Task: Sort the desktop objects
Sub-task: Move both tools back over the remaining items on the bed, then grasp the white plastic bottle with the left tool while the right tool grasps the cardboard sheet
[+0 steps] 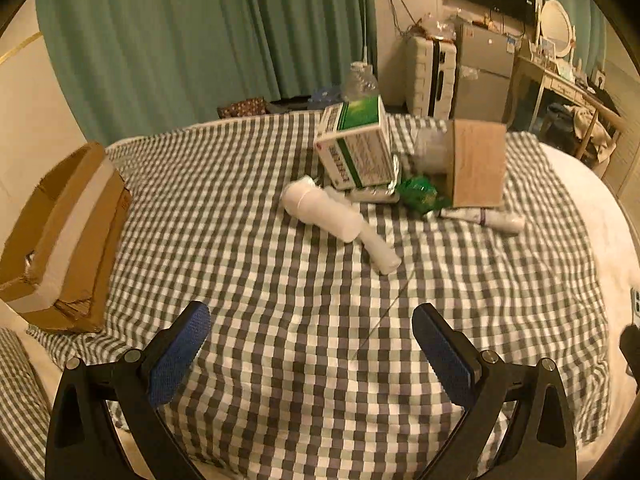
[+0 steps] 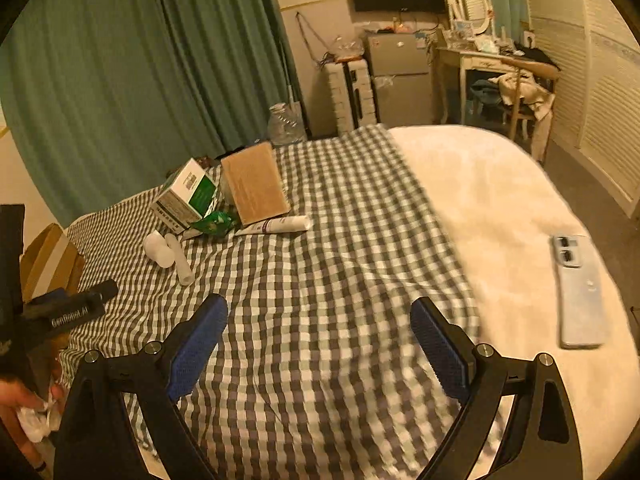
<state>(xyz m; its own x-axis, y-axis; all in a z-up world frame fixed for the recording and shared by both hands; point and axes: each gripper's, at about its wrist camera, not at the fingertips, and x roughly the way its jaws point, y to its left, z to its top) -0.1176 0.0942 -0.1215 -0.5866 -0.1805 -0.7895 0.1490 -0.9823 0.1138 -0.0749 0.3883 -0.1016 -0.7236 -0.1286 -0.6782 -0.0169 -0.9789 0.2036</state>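
Observation:
A pile of objects lies on the checked cloth: a green-and-white box, a brown cardboard piece, a green wrapper, a white bottle, a white tube and a printed tube. My left gripper is open and empty, well short of the pile. My right gripper is open and empty over the cloth; the pile shows at its far left, with the box, the cardboard and the white bottle.
An open cardboard carton stands at the left edge of the bed. A phone lies on the white blanket at the right. A plastic water bottle stands behind the pile. Curtains, a fridge and a dresser stand beyond.

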